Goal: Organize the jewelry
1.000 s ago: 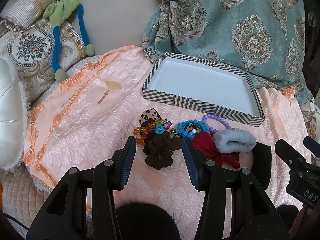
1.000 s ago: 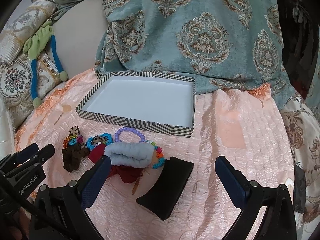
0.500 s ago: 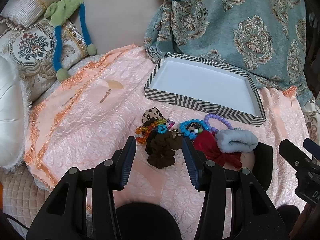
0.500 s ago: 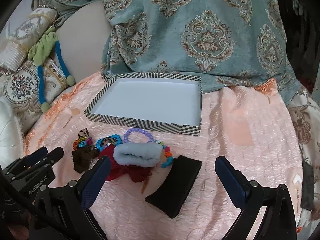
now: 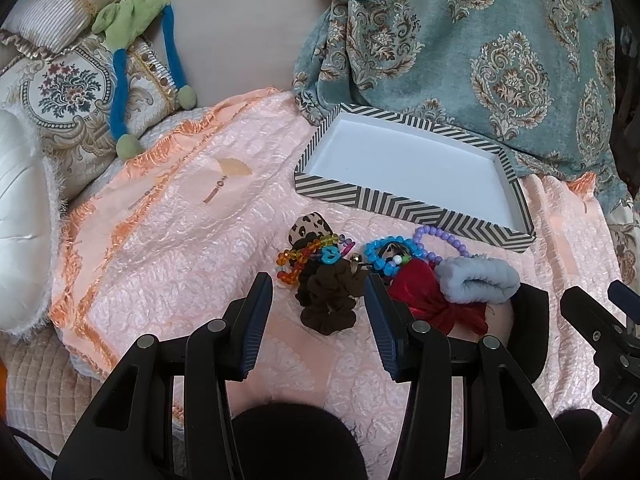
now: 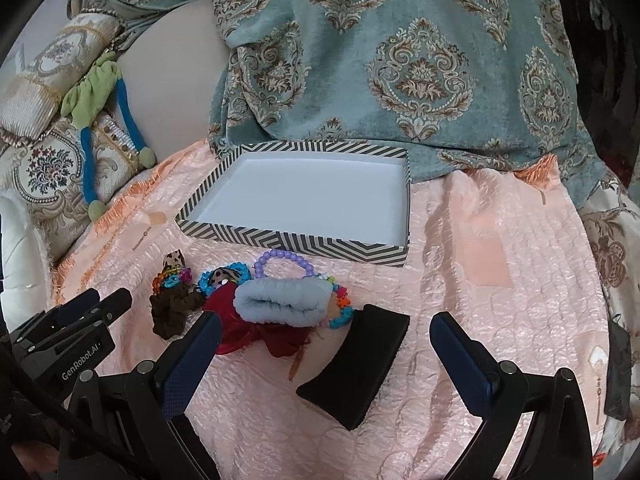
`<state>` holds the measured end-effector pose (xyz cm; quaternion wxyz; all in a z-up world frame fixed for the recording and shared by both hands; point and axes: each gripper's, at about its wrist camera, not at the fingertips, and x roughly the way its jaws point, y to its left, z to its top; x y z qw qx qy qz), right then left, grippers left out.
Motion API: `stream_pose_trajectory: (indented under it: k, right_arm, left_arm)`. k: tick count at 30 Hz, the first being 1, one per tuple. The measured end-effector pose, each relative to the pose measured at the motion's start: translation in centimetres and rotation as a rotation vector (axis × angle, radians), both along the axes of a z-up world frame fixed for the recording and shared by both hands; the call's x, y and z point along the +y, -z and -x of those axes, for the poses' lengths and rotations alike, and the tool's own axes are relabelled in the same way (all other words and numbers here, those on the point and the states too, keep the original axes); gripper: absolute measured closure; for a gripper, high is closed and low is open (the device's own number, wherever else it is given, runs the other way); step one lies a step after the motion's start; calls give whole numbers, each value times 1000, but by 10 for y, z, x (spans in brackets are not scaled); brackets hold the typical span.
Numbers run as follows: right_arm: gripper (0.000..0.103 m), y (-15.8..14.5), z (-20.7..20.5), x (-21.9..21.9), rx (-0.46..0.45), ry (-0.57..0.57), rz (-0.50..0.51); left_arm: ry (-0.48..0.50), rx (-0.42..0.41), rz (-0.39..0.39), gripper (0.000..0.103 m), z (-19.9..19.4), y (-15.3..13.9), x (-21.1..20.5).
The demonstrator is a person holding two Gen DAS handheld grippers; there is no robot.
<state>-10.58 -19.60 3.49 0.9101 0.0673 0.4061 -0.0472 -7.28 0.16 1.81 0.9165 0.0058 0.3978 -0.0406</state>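
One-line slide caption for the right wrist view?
Open right gripper hovers over a black pad beside piled bracelets and scrunchies, striped tray beyond.

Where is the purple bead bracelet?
In the right wrist view the purple bracelet lies on the pink cloth, just in front of the striped tray and touching the back of the fluffy blue band.

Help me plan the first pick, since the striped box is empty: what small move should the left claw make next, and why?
Probably ease the left claw down and forward onto the brown scrunchie. Its jaws stand open with nothing between them, the scrunchie lies right ahead of them at the near edge of the pile, and the striped box beyond holds nothing.
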Motion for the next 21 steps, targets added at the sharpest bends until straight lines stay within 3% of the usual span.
stream_pose_trajectory:
  k: [12, 21]
  right_arm:
    - [0, -3, 2, -6, -12, -3, 1]
    - [8, 1, 4, -18, -10, 5, -13]
  left_arm:
    - [0, 1, 0, 56, -3, -3, 6]
    - [-82, 38, 64, 56, -16, -1, 51]
